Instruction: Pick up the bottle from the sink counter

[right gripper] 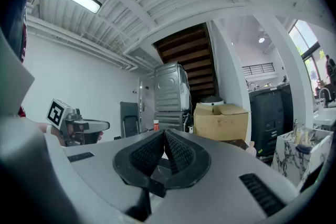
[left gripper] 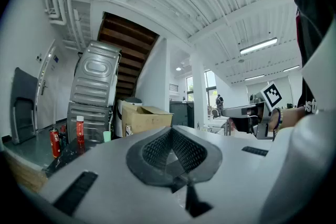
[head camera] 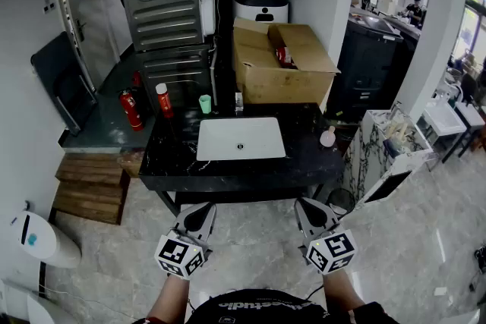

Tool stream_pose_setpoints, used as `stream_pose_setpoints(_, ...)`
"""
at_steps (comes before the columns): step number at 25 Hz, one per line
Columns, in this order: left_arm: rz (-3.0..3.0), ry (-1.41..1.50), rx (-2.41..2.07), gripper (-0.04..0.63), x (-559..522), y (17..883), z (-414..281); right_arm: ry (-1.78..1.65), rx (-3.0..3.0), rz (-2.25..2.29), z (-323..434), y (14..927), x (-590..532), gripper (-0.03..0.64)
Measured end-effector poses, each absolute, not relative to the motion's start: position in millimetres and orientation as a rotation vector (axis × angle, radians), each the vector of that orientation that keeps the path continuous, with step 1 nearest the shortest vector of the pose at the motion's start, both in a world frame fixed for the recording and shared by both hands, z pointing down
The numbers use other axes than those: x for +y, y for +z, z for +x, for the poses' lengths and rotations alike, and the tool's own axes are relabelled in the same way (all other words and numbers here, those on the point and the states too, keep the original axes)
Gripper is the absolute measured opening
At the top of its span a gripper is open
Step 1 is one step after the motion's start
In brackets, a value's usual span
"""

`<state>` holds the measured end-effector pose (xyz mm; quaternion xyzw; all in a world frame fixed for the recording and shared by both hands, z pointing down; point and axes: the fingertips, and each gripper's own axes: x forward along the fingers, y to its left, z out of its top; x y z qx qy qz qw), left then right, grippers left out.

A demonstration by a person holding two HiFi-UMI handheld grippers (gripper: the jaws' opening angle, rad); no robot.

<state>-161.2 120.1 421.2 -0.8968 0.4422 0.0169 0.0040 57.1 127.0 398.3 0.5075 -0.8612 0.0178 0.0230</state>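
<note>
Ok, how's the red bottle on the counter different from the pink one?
The red bottle is tall and slim with a white cap; the pink bottle is short and rounded. The red bottle stands at the counter's back left corner, the pink bottle near its right edge. Both stand upright on the counter.

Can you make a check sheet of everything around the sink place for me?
Surface: black counter, white sink set in it.
Job's things: red bottle upright at back left; small pink bottle near right edge; can't tell which is meant.
Clutter: green cup behind the sink.
Grippers: left gripper and right gripper low before the counter, jaws shut, empty.
Cables: nothing seen on the counter.
Surroundings: cardboard box behind, fire extinguisher left, wooden steps.
</note>
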Motion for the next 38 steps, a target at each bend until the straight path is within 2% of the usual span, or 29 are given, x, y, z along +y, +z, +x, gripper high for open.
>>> stream_pose_setpoints(17, -2.8, 0.053, 1.392, 0.014, 117.6, 415.2, -149.4, 0.031, -2.689, 1.555, 65.4, 393.6, 122.0, 0.038)
stream_pose_setpoints(33, -2.807, 0.024, 1.406, 0.014, 104.2, 430.1, -89.5, 0.112, -2.753, 1.495, 113.1, 411.4, 103.2, 0.038)
stream_pose_setpoints(38, -2.837, 0.021, 1.408, 0.014, 73.7, 440.7, -89.8, 0.135, -2.761, 1.483, 110.9, 421.5, 78.6, 0.038)
